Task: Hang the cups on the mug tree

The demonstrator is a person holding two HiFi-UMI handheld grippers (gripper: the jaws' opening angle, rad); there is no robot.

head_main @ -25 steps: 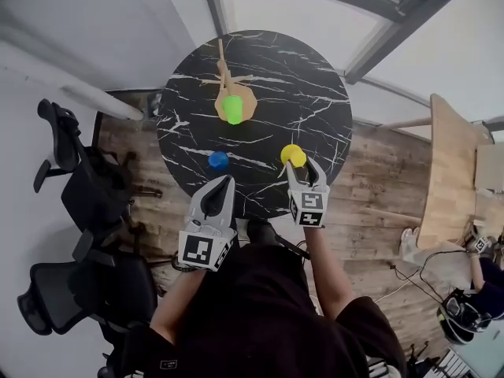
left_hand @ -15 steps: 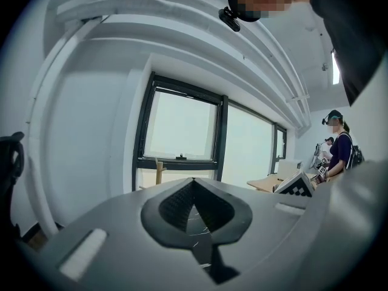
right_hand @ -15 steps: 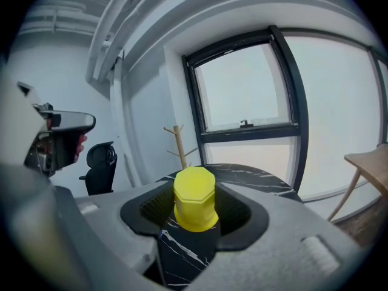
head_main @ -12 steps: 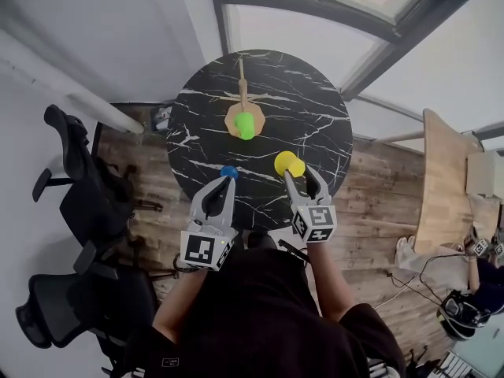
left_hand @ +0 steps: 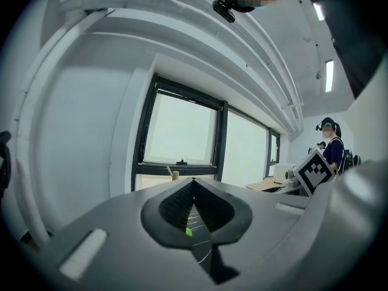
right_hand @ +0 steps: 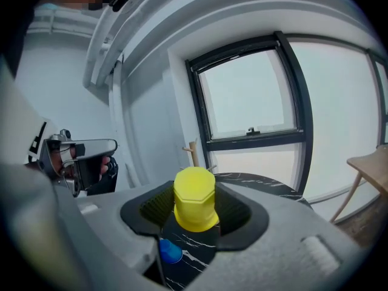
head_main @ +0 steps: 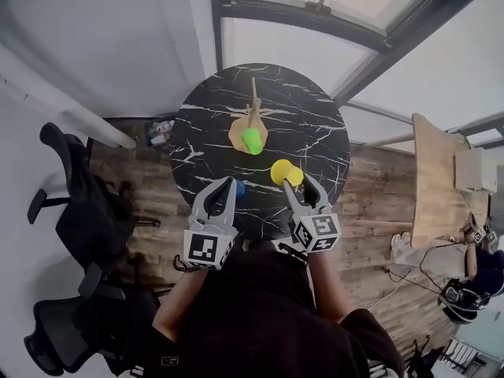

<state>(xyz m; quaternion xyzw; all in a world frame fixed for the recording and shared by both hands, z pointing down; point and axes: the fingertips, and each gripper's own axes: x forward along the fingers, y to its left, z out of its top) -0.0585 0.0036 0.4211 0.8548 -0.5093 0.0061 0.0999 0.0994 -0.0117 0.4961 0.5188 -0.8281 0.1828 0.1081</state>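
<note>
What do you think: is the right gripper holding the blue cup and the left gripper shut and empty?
Wrong cup. The right gripper view shows the right gripper holding the yellow cup; the blue cup sits on the table. The left gripper is shut and empty.

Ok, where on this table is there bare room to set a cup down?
Bare marble flanks the mug tree on both sides, out to the table rim. The near edge is crowded: blue cup, left gripper, and right gripper holding the yellow cup.
</note>
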